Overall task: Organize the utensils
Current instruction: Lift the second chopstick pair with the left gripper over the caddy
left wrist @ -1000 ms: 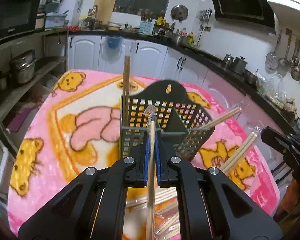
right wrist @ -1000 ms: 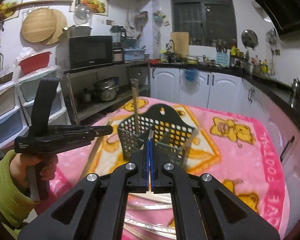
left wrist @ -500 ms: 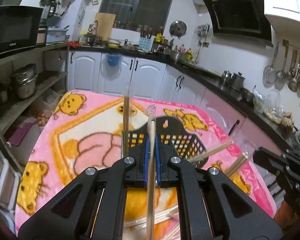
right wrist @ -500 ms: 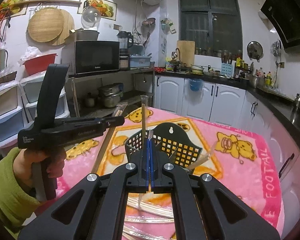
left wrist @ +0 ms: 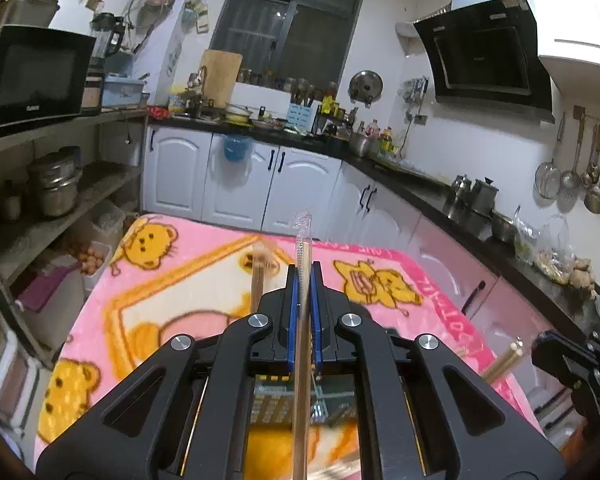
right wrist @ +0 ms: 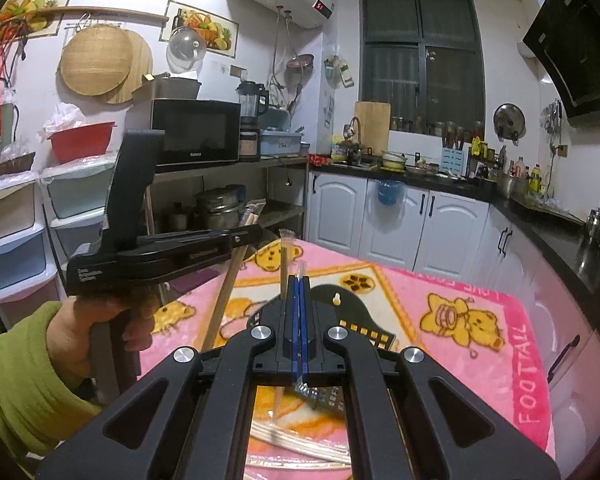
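My left gripper (left wrist: 304, 270) is shut on a wooden chopstick in a clear sleeve (left wrist: 302, 320), whose tip sticks up past the pads. In the right wrist view, a hand in a green sleeve holds that gripper (right wrist: 256, 236) up left of the basket, chopstick (right wrist: 224, 296) slanting down. My right gripper (right wrist: 298, 280) is shut on a thin clear plastic wrapper (right wrist: 301, 269). The black mesh basket (right wrist: 352, 308) stands on the pink blanket just beyond it, one wrapped chopstick (right wrist: 285, 256) upright inside. In the left wrist view the basket (left wrist: 280, 400) is mostly hidden under the gripper.
Several wrapped chopsticks (right wrist: 300, 440) lie on the bear-print blanket (right wrist: 460, 320) under the right gripper. More chopsticks (left wrist: 504, 360) lean at the right. White cabinets and a dark counter (left wrist: 420, 188) run behind and to the right; metal shelves with pots (left wrist: 56, 192) stand left.
Both grippers have risen and tilted up. The basket has sunk in both views and is now largely behind the gripper bodies. Both stay shut on what they hold.
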A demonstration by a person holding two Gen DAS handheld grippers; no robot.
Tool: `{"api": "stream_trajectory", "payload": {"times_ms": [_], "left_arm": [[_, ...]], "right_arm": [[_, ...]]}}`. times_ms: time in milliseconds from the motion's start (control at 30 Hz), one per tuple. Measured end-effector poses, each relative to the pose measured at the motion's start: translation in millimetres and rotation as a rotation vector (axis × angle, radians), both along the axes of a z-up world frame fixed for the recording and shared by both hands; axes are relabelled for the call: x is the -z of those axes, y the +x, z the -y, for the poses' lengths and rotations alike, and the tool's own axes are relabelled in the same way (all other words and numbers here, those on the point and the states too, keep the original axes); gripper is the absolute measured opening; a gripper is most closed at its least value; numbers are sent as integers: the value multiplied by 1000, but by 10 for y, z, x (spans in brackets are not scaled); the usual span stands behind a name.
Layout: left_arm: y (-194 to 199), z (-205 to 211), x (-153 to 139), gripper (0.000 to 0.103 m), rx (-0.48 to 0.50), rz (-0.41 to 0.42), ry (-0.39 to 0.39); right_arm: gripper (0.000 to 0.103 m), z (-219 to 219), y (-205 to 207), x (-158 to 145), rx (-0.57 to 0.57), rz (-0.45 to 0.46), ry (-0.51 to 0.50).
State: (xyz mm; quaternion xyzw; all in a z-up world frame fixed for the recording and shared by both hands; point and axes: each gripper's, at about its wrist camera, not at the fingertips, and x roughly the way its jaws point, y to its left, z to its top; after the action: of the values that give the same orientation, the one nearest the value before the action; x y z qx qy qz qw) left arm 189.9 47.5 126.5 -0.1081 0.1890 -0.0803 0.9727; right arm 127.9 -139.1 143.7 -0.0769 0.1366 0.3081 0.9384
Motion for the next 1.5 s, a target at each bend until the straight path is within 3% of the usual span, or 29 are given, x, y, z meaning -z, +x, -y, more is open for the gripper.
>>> {"api": "stream_trajectory", "payload": {"times_ms": [667,867,1067,1500], "left_arm": [[288,32,-479,3,-83,135,-1],[443,31,-544,3,-151,177,-9],[601,38,-521,3,-192,202,-28],[852,119,-215,3,-163,211,-15]], "right_arm": [[1,-2,145,-620,9,129,71],[1,3,210,-720,25,153,88],[1,12,321,-752,37,153,100],[1,-56,619,-581,78,133,88]]}}
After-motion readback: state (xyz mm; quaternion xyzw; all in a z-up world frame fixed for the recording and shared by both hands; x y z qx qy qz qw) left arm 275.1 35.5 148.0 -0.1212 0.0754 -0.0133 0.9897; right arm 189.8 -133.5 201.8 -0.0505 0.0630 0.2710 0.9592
